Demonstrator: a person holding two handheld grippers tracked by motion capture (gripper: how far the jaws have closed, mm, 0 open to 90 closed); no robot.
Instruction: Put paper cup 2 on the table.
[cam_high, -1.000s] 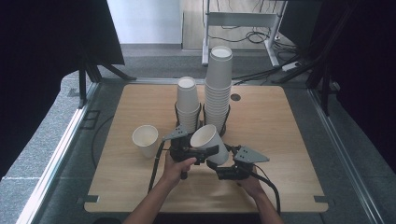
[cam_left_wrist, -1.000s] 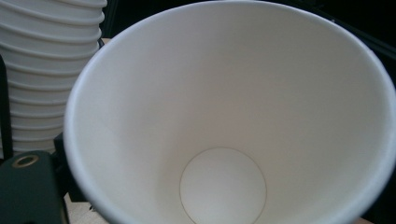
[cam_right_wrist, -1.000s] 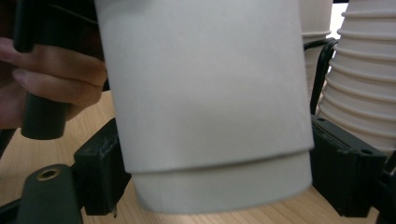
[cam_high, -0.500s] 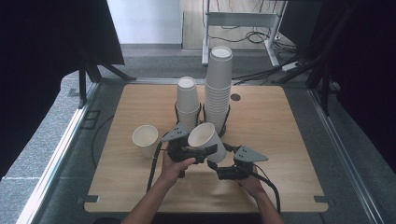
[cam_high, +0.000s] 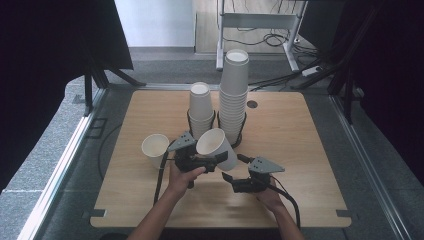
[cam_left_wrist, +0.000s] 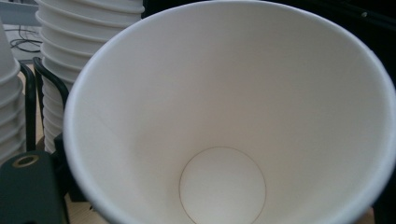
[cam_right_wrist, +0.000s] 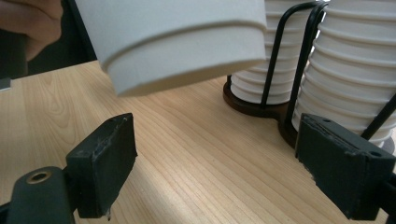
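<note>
Above the counter (cam_high: 300, 150), just in front of the two cup stacks (cam_high: 234, 95), the left tongs (cam_high: 202, 161) pinch a tilted paper cup (cam_high: 216, 146) while the right tongs (cam_high: 239, 180) gape empty below it; squeezing the thin wall too loosely could drop it, or a careless swing could topple the stacks.

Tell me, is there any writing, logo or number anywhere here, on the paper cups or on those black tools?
None can be read.
The held paper cup is plain white, inside and out.
The two cup stacks and the loose cup on the table show no print.
The left gripper and right gripper bear no visible label.
</note>
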